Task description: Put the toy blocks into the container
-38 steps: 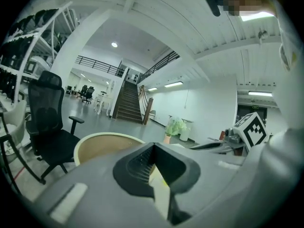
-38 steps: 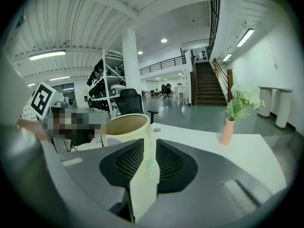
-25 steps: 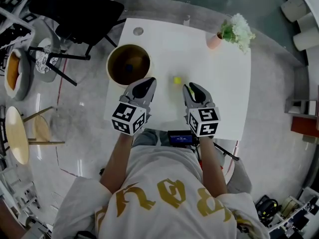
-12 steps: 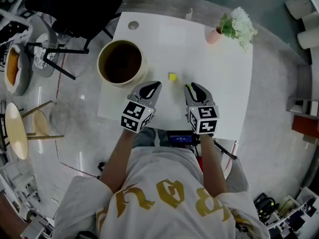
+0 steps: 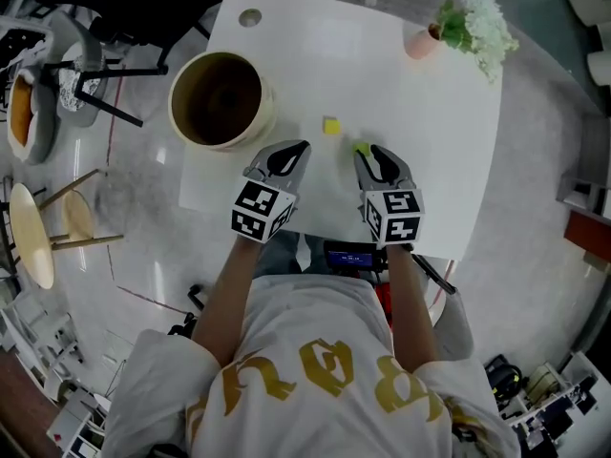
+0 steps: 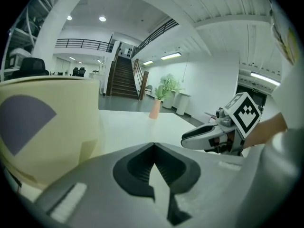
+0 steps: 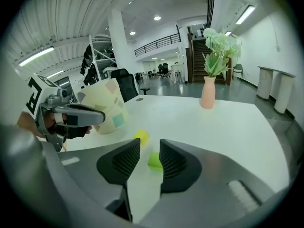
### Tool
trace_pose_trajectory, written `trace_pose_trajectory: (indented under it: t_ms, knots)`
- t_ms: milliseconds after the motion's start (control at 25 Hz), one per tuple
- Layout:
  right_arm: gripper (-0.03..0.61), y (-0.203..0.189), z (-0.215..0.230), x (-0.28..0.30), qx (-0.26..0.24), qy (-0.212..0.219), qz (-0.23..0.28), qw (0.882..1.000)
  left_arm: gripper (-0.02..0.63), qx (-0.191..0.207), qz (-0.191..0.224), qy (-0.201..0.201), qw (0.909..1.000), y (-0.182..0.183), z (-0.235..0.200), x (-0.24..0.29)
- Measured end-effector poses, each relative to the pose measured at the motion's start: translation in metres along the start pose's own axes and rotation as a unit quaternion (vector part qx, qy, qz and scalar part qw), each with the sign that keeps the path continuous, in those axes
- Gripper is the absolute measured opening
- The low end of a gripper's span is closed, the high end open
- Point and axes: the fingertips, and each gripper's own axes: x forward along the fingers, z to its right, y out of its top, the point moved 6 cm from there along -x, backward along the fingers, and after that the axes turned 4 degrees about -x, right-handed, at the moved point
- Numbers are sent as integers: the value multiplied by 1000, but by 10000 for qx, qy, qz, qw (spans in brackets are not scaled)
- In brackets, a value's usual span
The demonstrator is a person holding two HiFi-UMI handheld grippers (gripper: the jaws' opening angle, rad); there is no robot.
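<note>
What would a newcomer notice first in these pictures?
The large cream round container stands at the left edge of the white table, the pink vase of pale flowers at its far right corner. A green block lies between the right tongs, whose jaws have just been opening, near a yellow block.

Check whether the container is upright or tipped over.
Upright: the container stands on the table with its open mouth facing up.

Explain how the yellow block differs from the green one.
The yellow block is yellow, the green block lime green. The yellow block lies in the open, nearer the container; the green block sits at the tip of the right tool, before the gap of its jaws, which have just been opening and do not press it. Both rest on the white table.
</note>
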Motion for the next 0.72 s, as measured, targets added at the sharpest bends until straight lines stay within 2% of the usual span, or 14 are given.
trace_pose_trajectory:
  t_ms: [440,720]
  knots:
    - [204,-33,-1,20,90,-105,-509,9986,0,-193,-213,-45,9996,-23,-3,9]
    - [196,-38,-1,30,136,-176,-547,9983,1,-291,-291,-22,9991,-34,-5,11]
